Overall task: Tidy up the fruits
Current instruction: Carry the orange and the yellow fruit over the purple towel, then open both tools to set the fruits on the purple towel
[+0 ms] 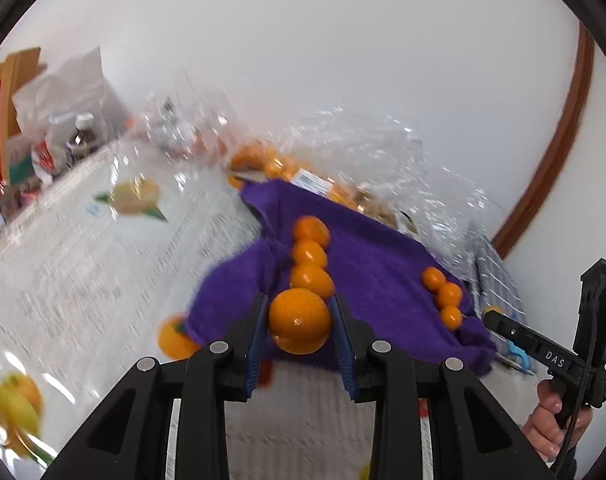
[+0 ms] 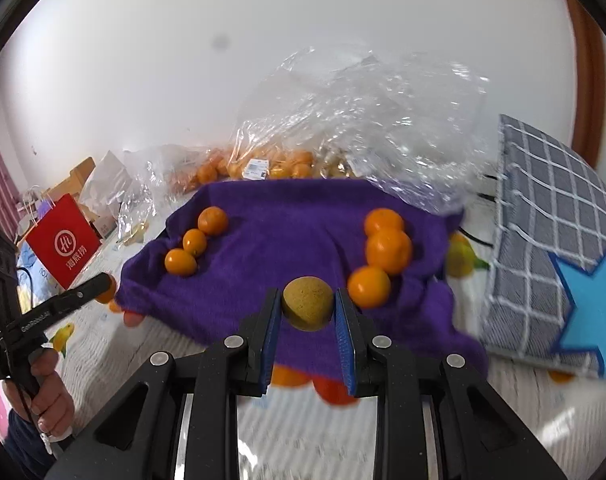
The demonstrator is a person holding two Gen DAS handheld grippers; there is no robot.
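Note:
A purple cloth (image 1: 375, 248) (image 2: 287, 236) lies on the patterned table. My left gripper (image 1: 299, 322) is shut on an orange (image 1: 299, 320) at the near end of a row of three oranges (image 1: 311, 256) on the cloth. A second row of three smaller oranges (image 1: 443, 296) lies to the right. My right gripper (image 2: 307, 308) is shut on a yellow-green round fruit (image 2: 307, 307) above the cloth's near edge, beside a row of three oranges (image 2: 383, 256). Three smaller oranges (image 2: 195, 242) lie at the cloth's left.
A clear plastic bag of oranges (image 2: 287, 160) (image 1: 263, 160) sits behind the cloth. A grey checked bag with a blue star (image 2: 551, 248) stands at the right. A red paper bag (image 2: 63, 248) and clutter are at the left. The other gripper's body shows in each view (image 1: 543, 352) (image 2: 55, 304).

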